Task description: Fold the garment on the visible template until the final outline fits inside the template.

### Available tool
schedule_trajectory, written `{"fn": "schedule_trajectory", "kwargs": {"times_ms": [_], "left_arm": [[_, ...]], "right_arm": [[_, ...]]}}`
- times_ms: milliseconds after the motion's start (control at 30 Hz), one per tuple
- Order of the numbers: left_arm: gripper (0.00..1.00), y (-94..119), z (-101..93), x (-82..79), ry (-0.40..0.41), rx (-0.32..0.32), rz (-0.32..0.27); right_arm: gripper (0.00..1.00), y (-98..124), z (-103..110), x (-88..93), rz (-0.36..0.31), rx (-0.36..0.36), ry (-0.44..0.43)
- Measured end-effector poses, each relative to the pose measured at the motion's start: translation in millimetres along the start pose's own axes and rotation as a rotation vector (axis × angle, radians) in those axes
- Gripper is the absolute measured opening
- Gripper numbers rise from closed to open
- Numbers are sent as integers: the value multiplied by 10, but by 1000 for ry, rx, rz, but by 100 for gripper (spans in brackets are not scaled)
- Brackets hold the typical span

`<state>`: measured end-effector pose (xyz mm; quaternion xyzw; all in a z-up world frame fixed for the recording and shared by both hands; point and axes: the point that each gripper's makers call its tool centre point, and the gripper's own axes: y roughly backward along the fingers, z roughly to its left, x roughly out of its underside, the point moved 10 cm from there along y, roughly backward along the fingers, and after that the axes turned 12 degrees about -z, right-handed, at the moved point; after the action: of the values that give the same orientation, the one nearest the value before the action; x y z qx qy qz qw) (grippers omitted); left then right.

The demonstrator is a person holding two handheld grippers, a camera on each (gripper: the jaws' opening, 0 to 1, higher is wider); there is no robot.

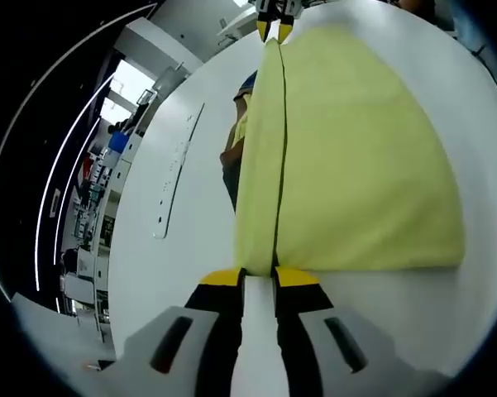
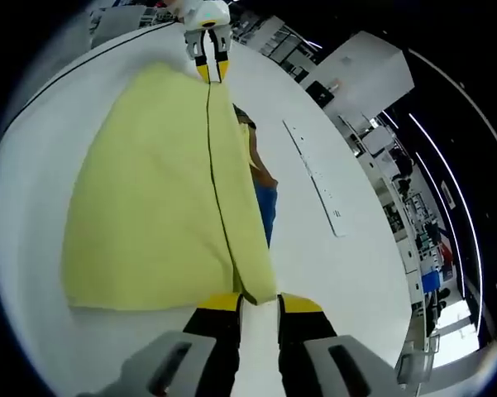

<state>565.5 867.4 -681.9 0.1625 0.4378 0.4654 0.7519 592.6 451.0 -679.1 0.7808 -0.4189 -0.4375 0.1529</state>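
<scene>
Left gripper view: the left gripper [image 1: 259,279] rises from the bottom, its yellow-tipped jaws drawn close and pinching the near edge of the yellow garment [image 1: 356,165]. The garment is held up off the white table [image 1: 182,273] along a taut folded edge that runs as a dark line from these jaws to the far end, with one layer spreading wide to the right and a narrower strip hanging left of the line. At the top of the view, the right gripper [image 1: 274,31] nips the far end of the same edge, its yellow tips together on the cloth. A long white template strip [image 1: 175,178] lies flat on the table to the left, apart from the garment. Blue and orange clothing of a person [image 1: 236,141] shows behind the hanging strip. Right gripper view: the right gripper [image 2: 260,302] grips the lower corner of the garment [image 2: 149,198], jaws pressed on the fabric. The folded edge runs up to the left gripper [image 2: 210,73], clamped on the far end. The strip [image 2: 318,184] lies on the table [image 2: 347,273] to the right, well clear of the cloth
</scene>
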Motion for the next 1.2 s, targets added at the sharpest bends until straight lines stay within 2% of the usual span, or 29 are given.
{"fn": "schedule_trajectory", "kwargs": {"times_ms": [67, 133, 200, 267, 467, 567, 600, 667, 700, 900, 1200], "left_arm": [[10, 3, -3, -3, 0, 2, 3], [6, 11, -1, -4, 0, 3, 2], [0, 35, 19, -9, 7, -3, 4], [0, 51, 48, -18, 28, -19, -1], [0, 74, 153, -37, 84, -54, -9], [0, 51, 240, -30, 155, -94, -1], [0, 34, 277, -24, 225, -108, 5], [0, 1, 348, -8, 267, -122, 8], [0, -13, 374, 1, 276, -124, 14], [0, -126, 483, 49, 507, -129, 51], [0, -249, 530, 89, 532, -115, 85]], "right_arm": [[5, -9, 10, -3, 0, 4, 11], [0, -7, 0, -22, -4, 9, 13], [0, -6, -19, -49, -12, 16, 6], [0, -2, -51, -67, -20, 27, -4], [0, -1, -189, -106, -52, 78, -103], [0, -23, -277, -112, -56, 100, -137], [0, -41, -320, -109, -59, 112, -165], [0, -72, -376, -87, -60, 140, -240], [0, -92, -390, -73, -53, 140, -265], [0, -233, -437, 7, -21, 146, -378], [0, -330, -471, 84, 8, 134, -492]]}}
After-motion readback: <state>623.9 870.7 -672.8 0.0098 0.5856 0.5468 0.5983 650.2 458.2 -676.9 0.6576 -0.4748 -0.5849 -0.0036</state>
